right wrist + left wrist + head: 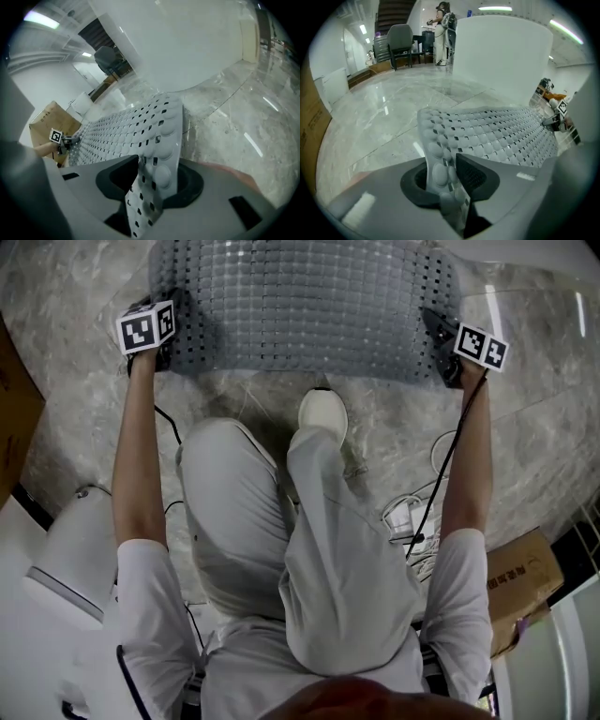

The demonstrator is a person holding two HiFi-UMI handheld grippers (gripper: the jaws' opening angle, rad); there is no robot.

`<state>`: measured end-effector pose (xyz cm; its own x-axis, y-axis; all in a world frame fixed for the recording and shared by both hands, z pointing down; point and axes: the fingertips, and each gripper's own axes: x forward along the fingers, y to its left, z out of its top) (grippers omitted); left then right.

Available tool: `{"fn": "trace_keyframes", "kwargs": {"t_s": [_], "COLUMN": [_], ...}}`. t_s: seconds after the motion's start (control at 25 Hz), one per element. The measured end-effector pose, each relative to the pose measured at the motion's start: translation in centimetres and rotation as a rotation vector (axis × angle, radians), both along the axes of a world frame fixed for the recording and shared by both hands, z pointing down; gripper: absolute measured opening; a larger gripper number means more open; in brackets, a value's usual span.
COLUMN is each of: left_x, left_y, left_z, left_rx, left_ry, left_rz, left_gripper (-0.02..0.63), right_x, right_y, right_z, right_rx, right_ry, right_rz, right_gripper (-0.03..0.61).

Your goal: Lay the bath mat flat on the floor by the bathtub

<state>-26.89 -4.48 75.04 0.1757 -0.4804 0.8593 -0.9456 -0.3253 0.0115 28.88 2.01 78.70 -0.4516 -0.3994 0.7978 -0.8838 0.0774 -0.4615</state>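
Bath mat (300, 306) spread beside bathtub (501, 61), left gripper (443, 176) jaws parted round one end; right gripper (157, 180) likewise — neither pinching

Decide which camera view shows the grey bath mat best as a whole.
The head view: the bath mat shows across its full width, both short ends in sight. Each gripper view shows only one end close up between the jaws, the rest foreshortened beyond.

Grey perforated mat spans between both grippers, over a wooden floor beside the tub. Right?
Not wooden. The head view shows the floor is grey marbled stone. The rest holds: the grey perforated mat spans between the left gripper and right gripper, beside the tub.
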Motion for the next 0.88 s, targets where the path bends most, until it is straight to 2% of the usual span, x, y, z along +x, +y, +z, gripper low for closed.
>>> {"fn": "trace_keyframes", "kwargs": {"t_s": [0.24, 0.52, 0.56, 0.64, 0.76, 0.88], "left_x": [-1.9, -3.2, -3.4, -4.5, -6.6, -7.9], "left_y": [0.0, 0.1, 0.1, -0.2, -0.3, 0.3], "left_z": [0.4, -0.5, -0.7, -1.2, -2.1, -2.6], "left_rx": [-0.017, -0.006, -0.002, 0.02, 0.053, 0.061], "left_ry": [0.067, 0.103, 0.098, 0.06, 0.002, -0.026], "left_rz": [-0.103, -0.104, -0.101, -0.105, -0.103, -0.095], "left_gripper": [0.154, 0.212, 0.216, 0.154, 0.147, 0.143], "right_x": [2.1, 4.9, 5.3, 6.0, 6.4, 5.6], "right_y": [0.6, 2.0, 2.2, 2.2, 2.2, 1.9], "right_z": [0.0, 0.0, -0.1, -0.4, -0.6, -1.5], "right_rx": [-0.004, -0.033, -0.032, -0.025, -0.013, 0.024], "right_ry": [0.003, 0.069, 0.069, 0.069, 0.088, 0.154], "right_rz": [0.051, 0.028, 0.038, 0.052, 0.048, 0.012], "right_gripper": [0.176, 0.164, 0.161, 0.161, 0.155, 0.153]}}
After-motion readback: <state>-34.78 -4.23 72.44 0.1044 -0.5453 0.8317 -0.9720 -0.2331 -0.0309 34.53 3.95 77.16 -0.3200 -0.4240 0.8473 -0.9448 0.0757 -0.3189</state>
